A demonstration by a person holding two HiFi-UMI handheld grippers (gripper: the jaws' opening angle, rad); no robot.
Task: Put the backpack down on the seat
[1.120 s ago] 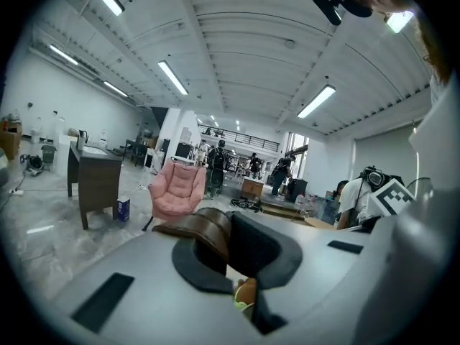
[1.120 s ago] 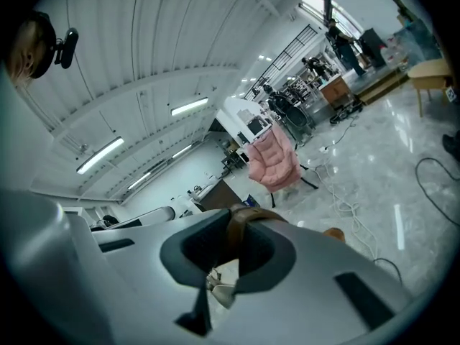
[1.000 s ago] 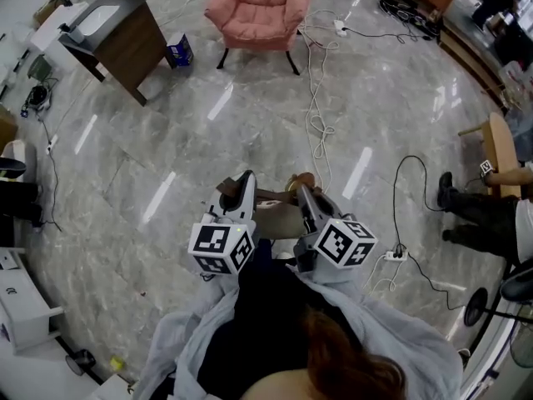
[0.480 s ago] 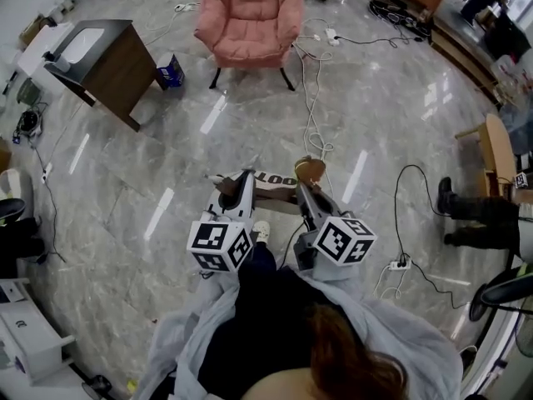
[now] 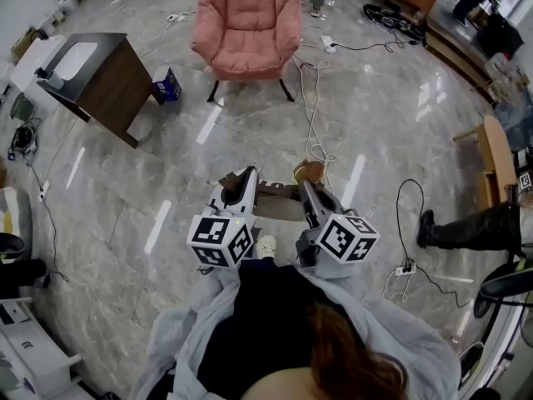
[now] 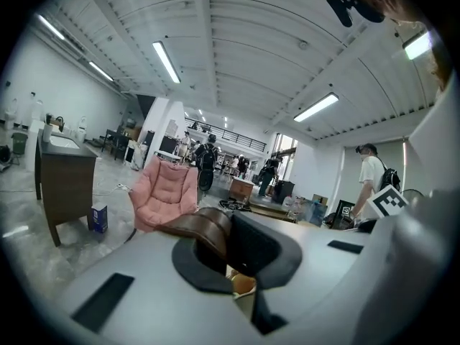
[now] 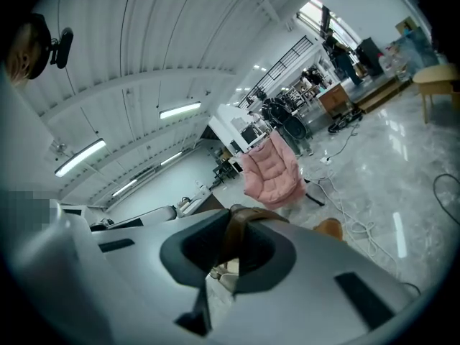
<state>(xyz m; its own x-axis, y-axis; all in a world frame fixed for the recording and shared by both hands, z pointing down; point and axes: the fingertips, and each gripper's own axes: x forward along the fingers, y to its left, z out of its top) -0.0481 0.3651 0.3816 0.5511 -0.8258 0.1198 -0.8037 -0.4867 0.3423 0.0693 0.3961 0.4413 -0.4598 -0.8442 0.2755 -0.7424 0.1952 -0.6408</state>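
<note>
**Backpack held by both straps, chair well ahead**

We read both grippers as clamped. The left gripper (image 6: 219, 244) has its jaws closed on a brown strap (image 6: 195, 227). The right gripper (image 7: 230, 249) has its jaws closed on a second brown strap (image 7: 241, 230). In the head view the backpack (image 5: 278, 191) spans the gap between the left gripper (image 5: 245, 182) and the right gripper (image 5: 305, 190), hanging just past their tips. It is off the floor and nowhere near the seat yet.

We judge the step in hand to be the carry. The pink armchair (image 5: 248, 23) stands well ahead of both grippers, a little toward the left gripper's side, and its seat cushion shows nothing on it.

The next move calls for closing that gap with both grips kept firm. The bag must then be lifted over the seat's front edge before either jaw lets go. A white cable (image 5: 314, 98) trails across the floor ahead of the right gripper, and we would step wide of it.

The backpack is the only container in play. No view shows its opening, so we cannot tell what it holds.
</note>
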